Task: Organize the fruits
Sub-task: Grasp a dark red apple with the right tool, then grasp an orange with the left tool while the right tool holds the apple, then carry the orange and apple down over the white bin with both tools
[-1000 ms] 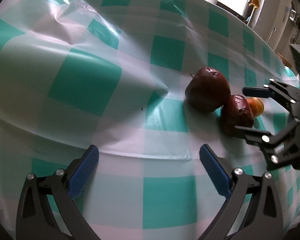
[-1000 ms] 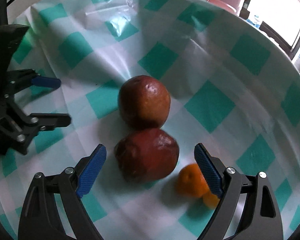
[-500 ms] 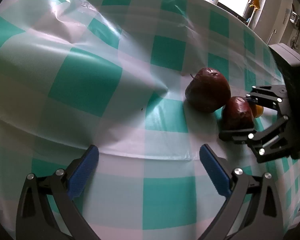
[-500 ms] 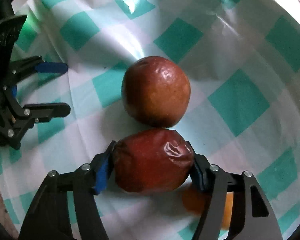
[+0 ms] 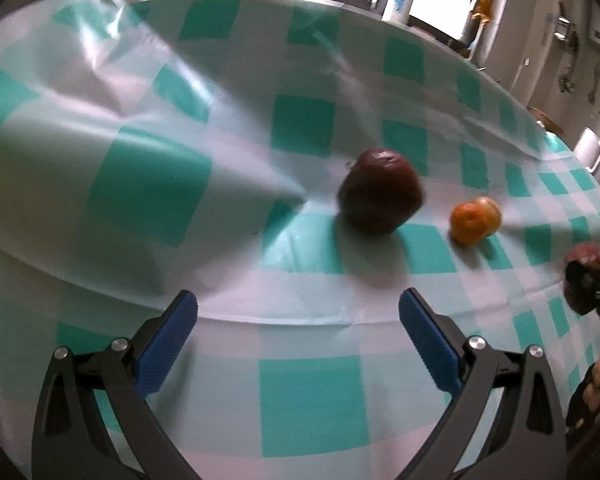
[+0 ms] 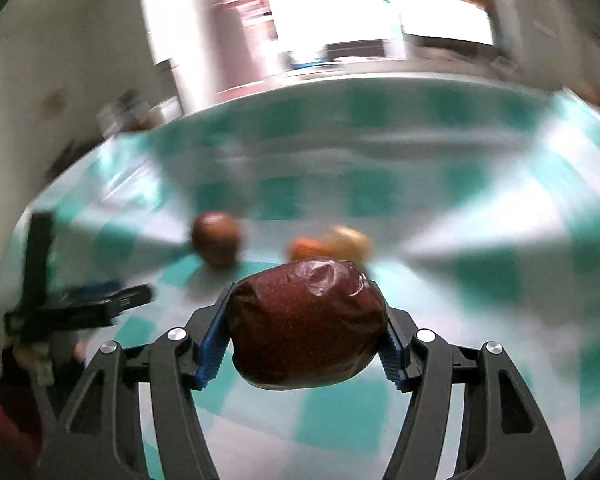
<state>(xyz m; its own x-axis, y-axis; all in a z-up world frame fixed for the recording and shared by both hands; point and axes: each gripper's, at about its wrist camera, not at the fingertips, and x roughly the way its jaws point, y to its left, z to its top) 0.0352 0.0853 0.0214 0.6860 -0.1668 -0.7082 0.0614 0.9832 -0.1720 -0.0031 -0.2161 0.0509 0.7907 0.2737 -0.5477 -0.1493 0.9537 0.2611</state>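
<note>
One fruit of the few I see is picked up so far. My left gripper (image 5: 298, 330) hangs wide open, empty, near the checked tablecloth's (image 5: 148, 196) front edge. Mid-cloth rest a dark red apple (image 5: 380, 198) and two small orange tangerines (image 5: 474, 220), unsorted. My right gripper (image 6: 300, 344) clamps a wrinkled dark red apple (image 6: 306, 326) off the cloth.

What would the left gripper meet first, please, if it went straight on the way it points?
Probably the checked tablecloth, since the left gripper tilts down at it; the dark apple lies farther on, slightly right.
</note>
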